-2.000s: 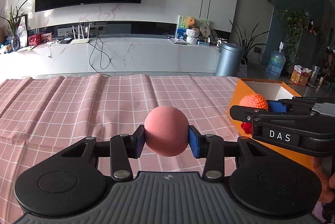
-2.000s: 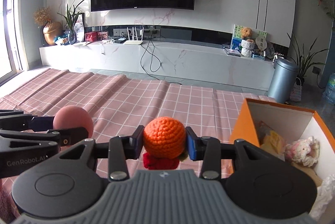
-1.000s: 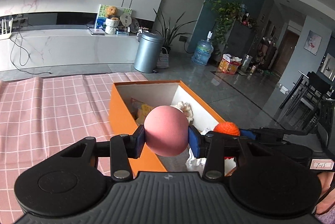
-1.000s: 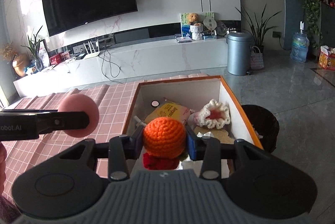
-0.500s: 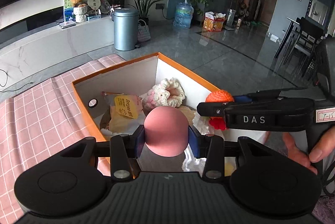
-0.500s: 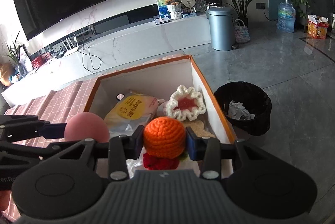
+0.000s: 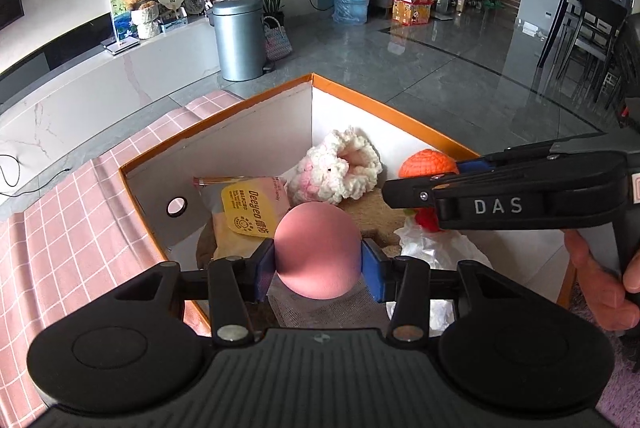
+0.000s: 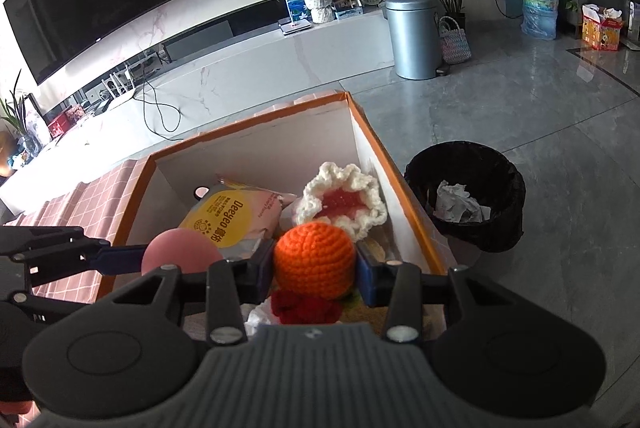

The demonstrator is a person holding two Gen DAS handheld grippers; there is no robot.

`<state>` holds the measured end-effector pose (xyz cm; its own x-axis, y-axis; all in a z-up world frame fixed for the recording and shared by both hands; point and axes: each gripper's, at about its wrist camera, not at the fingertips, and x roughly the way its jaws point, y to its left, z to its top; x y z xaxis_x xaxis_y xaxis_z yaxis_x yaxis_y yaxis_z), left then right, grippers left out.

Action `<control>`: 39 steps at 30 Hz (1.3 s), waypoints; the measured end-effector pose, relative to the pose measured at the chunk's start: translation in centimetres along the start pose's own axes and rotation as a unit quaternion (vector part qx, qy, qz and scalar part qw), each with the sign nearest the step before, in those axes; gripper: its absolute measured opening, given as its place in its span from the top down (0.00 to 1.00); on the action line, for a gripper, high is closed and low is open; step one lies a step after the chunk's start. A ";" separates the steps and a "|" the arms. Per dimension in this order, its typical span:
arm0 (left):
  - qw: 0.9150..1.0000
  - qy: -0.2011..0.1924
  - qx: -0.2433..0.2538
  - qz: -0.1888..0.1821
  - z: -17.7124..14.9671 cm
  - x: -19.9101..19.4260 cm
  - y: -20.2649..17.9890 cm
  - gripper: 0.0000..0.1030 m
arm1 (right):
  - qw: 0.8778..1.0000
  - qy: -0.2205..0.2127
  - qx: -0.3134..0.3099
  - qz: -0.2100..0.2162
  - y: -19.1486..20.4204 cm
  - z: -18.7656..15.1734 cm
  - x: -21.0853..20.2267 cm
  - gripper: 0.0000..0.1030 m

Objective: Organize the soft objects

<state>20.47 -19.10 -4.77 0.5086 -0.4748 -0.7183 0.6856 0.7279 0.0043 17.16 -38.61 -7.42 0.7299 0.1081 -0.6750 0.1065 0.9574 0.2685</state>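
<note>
My left gripper (image 7: pixel 318 265) has a smooth pink ball (image 7: pixel 318 248) between its blue pads, which still touch it while the jaws are opening. It hangs over the orange box (image 7: pixel 384 104), white inside. My right gripper (image 8: pixel 315 266) is shut on an orange crochet ball (image 8: pixel 314 254) with a red knitted bit (image 8: pixel 304 306) dangling under it, also above the box (image 8: pixel 248 124). In the left wrist view the right gripper (image 7: pixel 424 184) reaches in from the right with the orange ball (image 7: pixel 426 164). The pink ball (image 8: pixel 180 252) shows at the left of the right wrist view.
Inside the box lie a white-and-pink crochet flower (image 7: pixel 340 168), a yellow-labelled packet (image 7: pixel 250 208) and crumpled white plastic (image 7: pixel 432 248). A pink checked cloth (image 7: pixel 80 228) covers the table left of the box. A black waste bin (image 8: pixel 468 196) stands on the floor to the right.
Both grippers have swung right from above the checked cloth to above the orange box and tilted downward, each carrying its ball. The box contents have come into view.
</note>
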 end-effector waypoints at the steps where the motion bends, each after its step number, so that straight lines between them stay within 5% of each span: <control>1: 1.000 0.002 0.001 0.000 -0.1 0.1 -0.1 0.49 | 1.000 0.000 0.002 0.000 -0.1 0.0 0.0 0.59; 15: 1.000 -0.018 0.007 -0.006 0.1 -0.3 -0.8 0.33 | 1.000 -0.022 0.018 -0.012 -0.7 0.0 -1.7 0.51; 24: 0.999 -0.043 0.001 0.001 0.5 -2.5 -1.1 0.31 | 0.999 -0.031 0.001 -0.010 0.3 -0.5 -3.8 0.45; 39: 0.988 -0.128 -0.044 0.069 -1.8 -11.9 -1.4 0.26 | 0.992 -0.102 -0.071 -0.014 4.8 -2.2 -13.0 0.38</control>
<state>12.49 -13.56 2.55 0.7166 -0.4695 -0.5158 0.5588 0.8290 0.0219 6.66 -34.87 1.11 0.8504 0.0379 -0.5247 0.0439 0.9888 0.1426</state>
